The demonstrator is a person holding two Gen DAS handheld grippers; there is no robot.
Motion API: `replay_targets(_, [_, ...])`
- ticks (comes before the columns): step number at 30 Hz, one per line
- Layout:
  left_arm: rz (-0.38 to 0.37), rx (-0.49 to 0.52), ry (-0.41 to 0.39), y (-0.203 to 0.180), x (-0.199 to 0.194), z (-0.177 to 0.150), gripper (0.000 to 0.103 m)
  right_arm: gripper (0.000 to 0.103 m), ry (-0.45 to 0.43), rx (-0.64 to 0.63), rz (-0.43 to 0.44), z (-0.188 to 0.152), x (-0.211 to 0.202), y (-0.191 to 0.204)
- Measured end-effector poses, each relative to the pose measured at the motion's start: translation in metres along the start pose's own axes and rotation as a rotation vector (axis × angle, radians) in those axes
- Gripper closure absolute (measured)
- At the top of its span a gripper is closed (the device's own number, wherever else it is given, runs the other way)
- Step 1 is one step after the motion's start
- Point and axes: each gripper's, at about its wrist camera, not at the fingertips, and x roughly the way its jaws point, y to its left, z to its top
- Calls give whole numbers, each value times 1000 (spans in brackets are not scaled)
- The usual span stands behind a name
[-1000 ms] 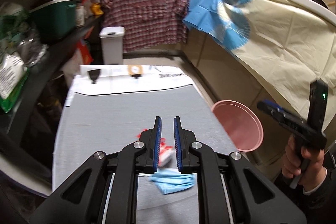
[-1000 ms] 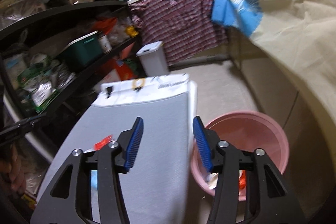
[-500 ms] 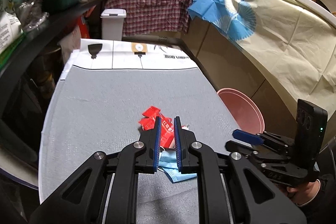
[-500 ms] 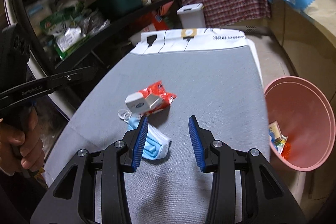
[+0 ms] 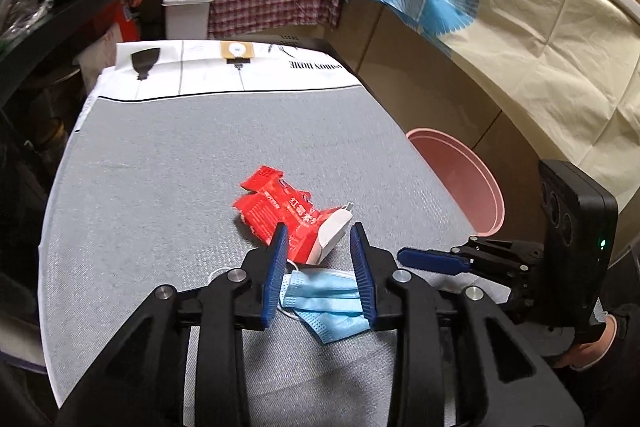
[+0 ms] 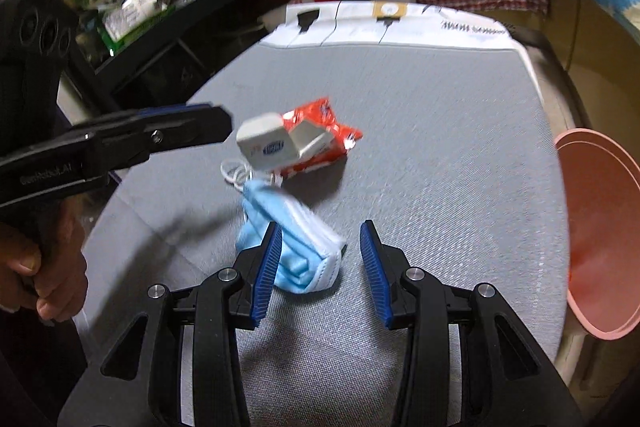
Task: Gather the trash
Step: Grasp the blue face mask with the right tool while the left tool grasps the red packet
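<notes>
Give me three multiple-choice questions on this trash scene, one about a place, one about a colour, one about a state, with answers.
1. Where is the pink bin?
A. on the grey table
B. beside the grey table, below its edge
C. on the shelf

2. What colour is the face mask?
A. blue
B. green
C. black

3. The right gripper is:
A. shut on the red wrapper
B. shut on nothing
C. open

Answers: 1 B, its rim sits beyond the table edge. 2 A, pale blue pleats. 3 C, its fingers stand apart over the mask; the red wrapper lies farther off.
</notes>
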Motion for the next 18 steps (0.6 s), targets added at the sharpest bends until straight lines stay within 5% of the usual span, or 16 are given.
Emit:
replay_targets(6, [-1, 34, 46, -4, 16, 0, 73, 61, 47, -14, -5, -1, 11, 1])
replay_targets(8, [9, 53, 55, -6, 19, 0, 93, 62, 54, -16, -2, -2, 12, 1])
replay_targets(9, [3, 54, 54, -6, 19, 0, 94, 63, 56, -17, 0, -1, 12, 1])
replay_targets(14, [22, 51, 20, -4, 8, 7, 100, 82, 52, -43, -2, -2, 11, 5])
replay_targets(18, [71, 9, -16, 7, -4, 12, 101, 87, 3, -35, -28, 2, 0, 3])
